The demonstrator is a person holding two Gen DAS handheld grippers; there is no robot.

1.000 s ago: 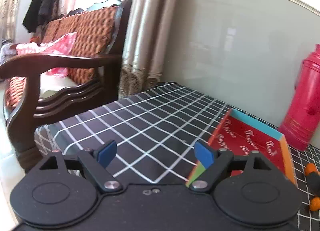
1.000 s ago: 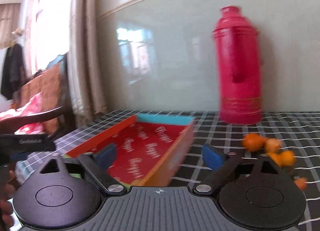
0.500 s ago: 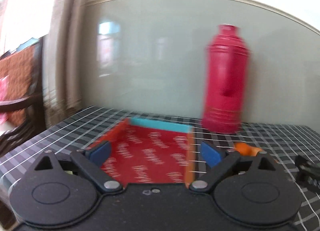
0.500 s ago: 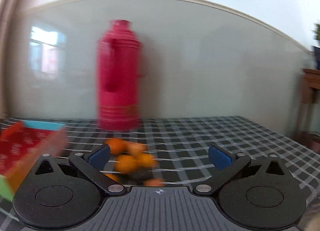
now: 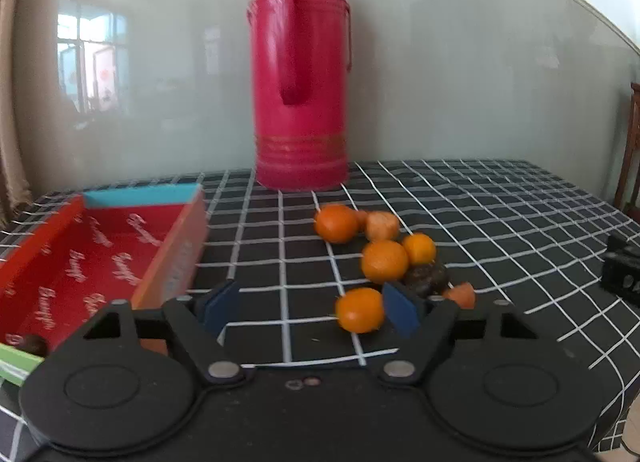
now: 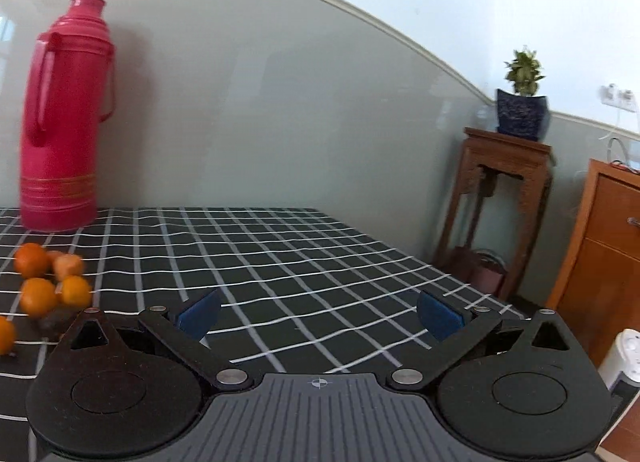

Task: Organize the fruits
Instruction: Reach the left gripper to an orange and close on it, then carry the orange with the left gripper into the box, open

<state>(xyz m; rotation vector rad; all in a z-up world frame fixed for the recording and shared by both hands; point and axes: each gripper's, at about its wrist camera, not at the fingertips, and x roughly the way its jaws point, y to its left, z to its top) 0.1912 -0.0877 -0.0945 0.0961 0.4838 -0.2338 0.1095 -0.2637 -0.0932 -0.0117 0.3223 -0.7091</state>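
Several small orange fruits (image 5: 384,260) lie in a loose pile on the black checked tablecloth, with a dark round fruit (image 5: 426,280) among them. The nearest orange fruit (image 5: 359,310) sits just left of my left gripper's right fingertip. My left gripper (image 5: 308,308) is open and empty. A red tray (image 5: 80,258) with a blue far wall lies at the left. In the right wrist view the fruit pile (image 6: 38,294) is at the far left. My right gripper (image 6: 318,316) is open and empty over bare cloth.
A tall red thermos (image 5: 300,74) stands at the back by the glossy wall, also in the right wrist view (image 6: 64,118). A wooden stand with a potted plant (image 6: 520,102) and a wooden cabinet (image 6: 600,246) stand beyond the table's right edge.
Both grippers have swung to the right. The left wrist view moved from the sofa and tray to the fruit pile. The right wrist view moved past the fruits toward the table's right end.
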